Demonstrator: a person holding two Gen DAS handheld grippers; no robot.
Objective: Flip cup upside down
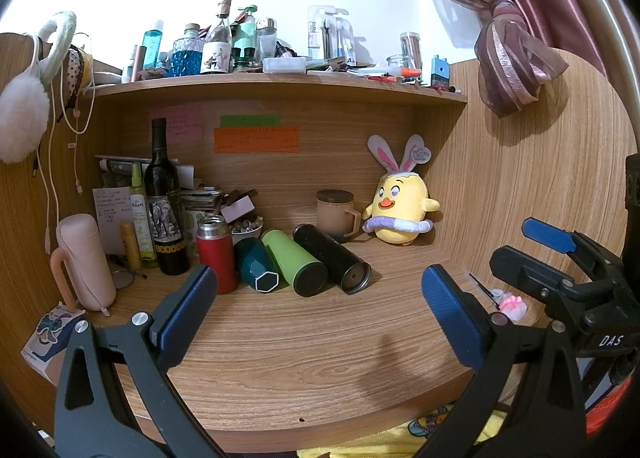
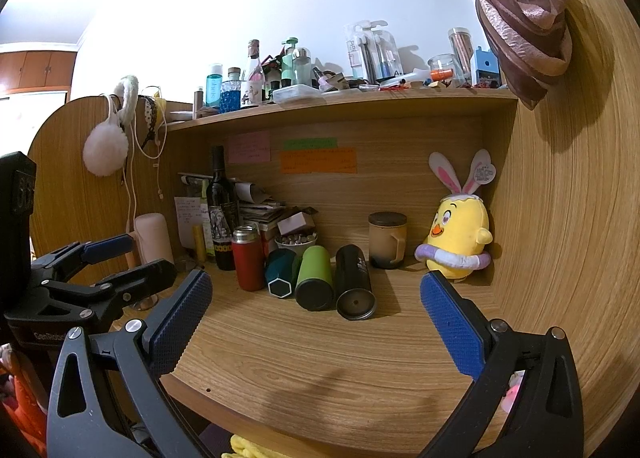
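Desk alcove: wood-grain desk (image 1: 304, 370) under a cluttered shelf, bare in the near half, things crowded along the far wall.
Plush chick: yellow, rabbit-eared (image 1: 400, 206), far right corner.
Wine bottle: dark, upright (image 1: 164, 210), far left.
Lying tumblers: teal tumbler (image 1: 256, 264), green tumbler (image 1: 294, 262) and black tumbler (image 1: 332, 258) side by side on their sides, long axes running far-to-near, ends facing the cameras.
Red flask: upright (image 1: 216, 254), just left of the teal one.
Lidded mug: tan, handled (image 1: 336, 214), upright behind the black tumbler; probably not the target.
Left gripper: (image 1: 320, 306) jaws spread wide, holding nothing, aimed at the tumbler row straight ahead.
Right gripper: (image 2: 316, 318) also wide apart and empty; the black tumbler (image 2: 354, 282) lies dead ahead of it.
Deciding relation: which cup is meant is unclear; the row lies ahead of both, with neither gripper clearly nearer.
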